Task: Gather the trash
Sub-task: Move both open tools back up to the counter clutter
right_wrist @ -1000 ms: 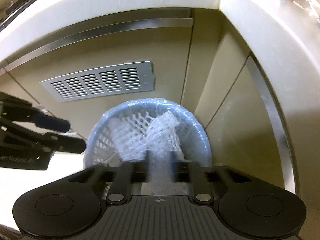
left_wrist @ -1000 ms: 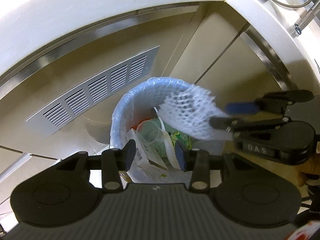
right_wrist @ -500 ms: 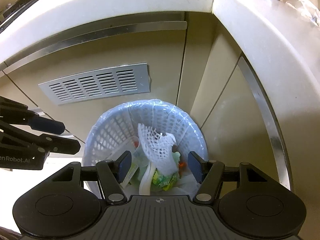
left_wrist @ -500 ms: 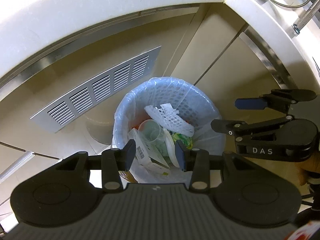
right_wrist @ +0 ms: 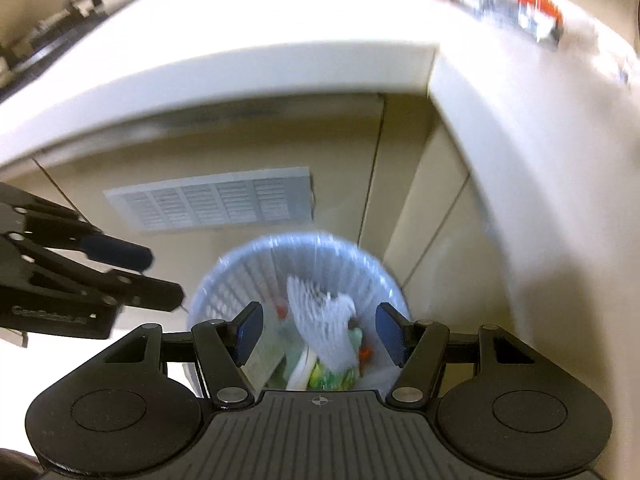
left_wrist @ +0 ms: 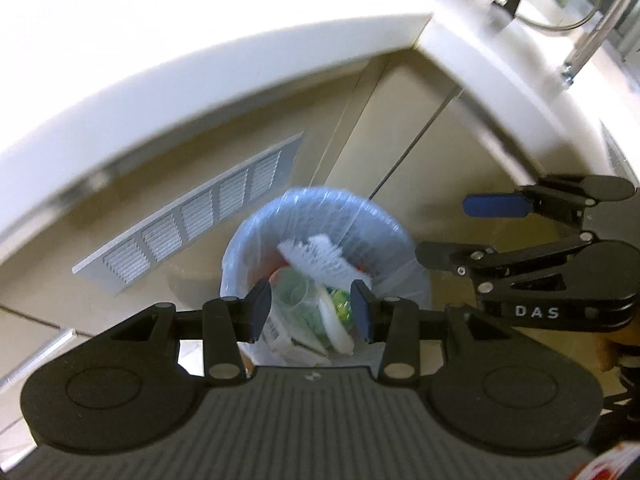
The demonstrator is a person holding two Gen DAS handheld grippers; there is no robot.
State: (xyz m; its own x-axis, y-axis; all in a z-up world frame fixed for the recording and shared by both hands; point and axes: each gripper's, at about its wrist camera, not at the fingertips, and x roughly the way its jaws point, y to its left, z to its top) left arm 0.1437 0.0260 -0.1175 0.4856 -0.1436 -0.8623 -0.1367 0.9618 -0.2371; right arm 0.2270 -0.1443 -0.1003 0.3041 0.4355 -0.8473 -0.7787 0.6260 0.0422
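A round white mesh bin lined with a bluish plastic bag (left_wrist: 384, 236) (right_wrist: 240, 276) stands on the floor in the corner under the counter. On top of the trash inside lies a piece of white foam netting (left_wrist: 316, 260) (right_wrist: 324, 320), with a clear cup (left_wrist: 294, 292) and a green wrapper (right_wrist: 332, 376) below it. My left gripper (left_wrist: 312, 310) (right_wrist: 156, 276) hovers above the bin, open, nothing between its fingers. My right gripper (right_wrist: 320, 334) (left_wrist: 444, 232) is also above the bin, open wider and empty.
A white countertop edge (left_wrist: 240, 64) curves overhead and meets a second counter (right_wrist: 520, 140) at the right. A metal vent grille (left_wrist: 200, 216) (right_wrist: 216, 204) sits in the beige cabinet front behind the bin. Blurred packaging (right_wrist: 532, 4) lies on the right counter.
The right gripper let go of the foam netting, which dropped into the bin and now rests on the trash. Both grippers have risen, so the bin looks smaller and the countertop shows more.
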